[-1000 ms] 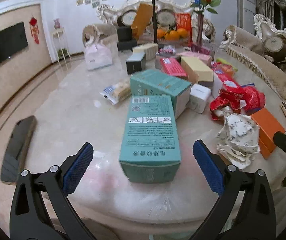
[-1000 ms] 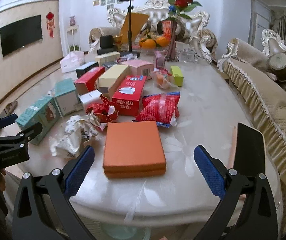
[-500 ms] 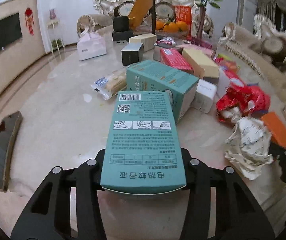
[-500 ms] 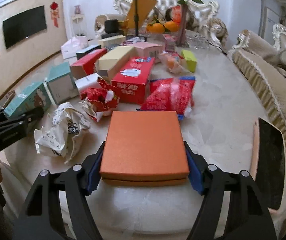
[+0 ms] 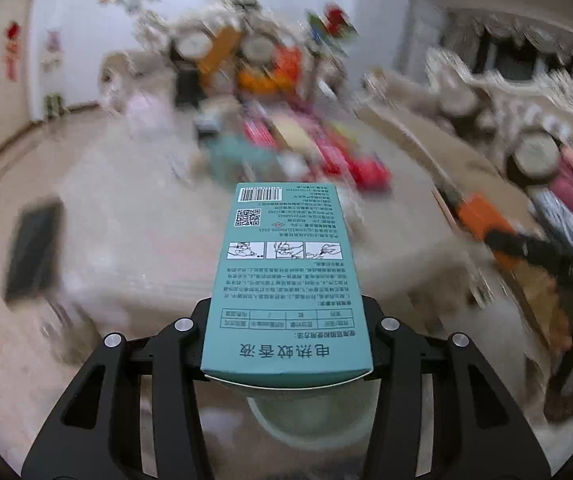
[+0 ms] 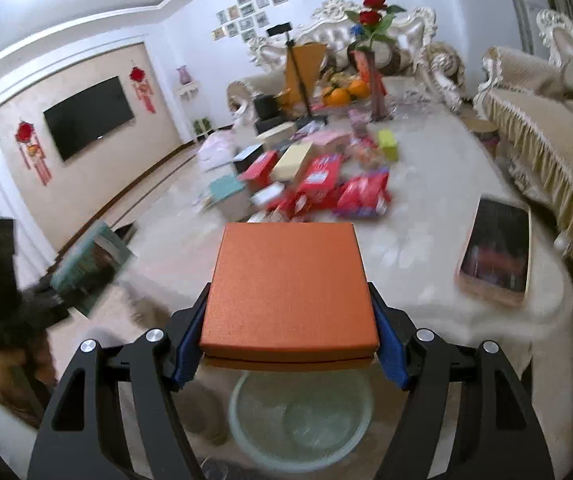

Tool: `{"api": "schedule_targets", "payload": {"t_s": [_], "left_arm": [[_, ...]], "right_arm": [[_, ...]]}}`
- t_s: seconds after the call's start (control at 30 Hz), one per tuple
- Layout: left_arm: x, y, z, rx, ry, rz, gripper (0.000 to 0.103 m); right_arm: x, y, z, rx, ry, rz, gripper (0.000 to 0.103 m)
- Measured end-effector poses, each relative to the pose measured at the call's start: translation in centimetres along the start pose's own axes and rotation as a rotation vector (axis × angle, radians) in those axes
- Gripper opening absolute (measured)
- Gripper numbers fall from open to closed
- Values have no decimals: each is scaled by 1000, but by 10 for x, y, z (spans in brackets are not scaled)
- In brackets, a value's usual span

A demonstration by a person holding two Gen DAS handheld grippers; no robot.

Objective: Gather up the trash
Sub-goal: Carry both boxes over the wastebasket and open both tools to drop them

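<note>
Teal box (image 5: 286, 280) is clamped in the left gripper (image 5: 286, 344); orange box (image 6: 289, 292) is clamped in the right gripper (image 6: 289, 344); both are held above a pale basin (image 6: 298, 416) beyond the table's near edge (image 6: 486, 312).

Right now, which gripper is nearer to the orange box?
Right. The right gripper is clamped on the orange box, lifted over the pale bin. The left gripper holds the teal box, off to the orange box's left.
</note>
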State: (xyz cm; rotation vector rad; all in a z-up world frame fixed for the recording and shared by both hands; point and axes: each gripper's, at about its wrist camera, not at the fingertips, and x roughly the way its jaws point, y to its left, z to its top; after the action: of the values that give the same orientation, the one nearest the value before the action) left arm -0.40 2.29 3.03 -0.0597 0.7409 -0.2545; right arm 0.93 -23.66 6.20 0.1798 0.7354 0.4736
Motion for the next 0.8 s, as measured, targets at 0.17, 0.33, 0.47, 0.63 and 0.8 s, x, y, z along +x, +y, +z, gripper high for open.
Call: {"api": "schedule_targets", "payload": {"t_s": [0.17, 0.33, 0.47, 0.63, 0.8], "left_arm": [[72, -26, -67, 17, 277, -39, 47], [119, -32, -91, 82, 379, -5, 47], [143, -28, -99, 72, 436, -5, 47], [167, -30, -113, 104, 483, 17, 48], [178, -25, -116, 92, 502, 38, 49]], "right_arm": [[55, 1, -72, 104, 252, 17, 68], [100, 6, -108, 70, 390, -19, 68], [125, -4, -113, 63, 436, -58, 68], [148, -19, -132, 60, 501, -106, 68], [154, -19, -137, 49, 522, -101, 68]]}}
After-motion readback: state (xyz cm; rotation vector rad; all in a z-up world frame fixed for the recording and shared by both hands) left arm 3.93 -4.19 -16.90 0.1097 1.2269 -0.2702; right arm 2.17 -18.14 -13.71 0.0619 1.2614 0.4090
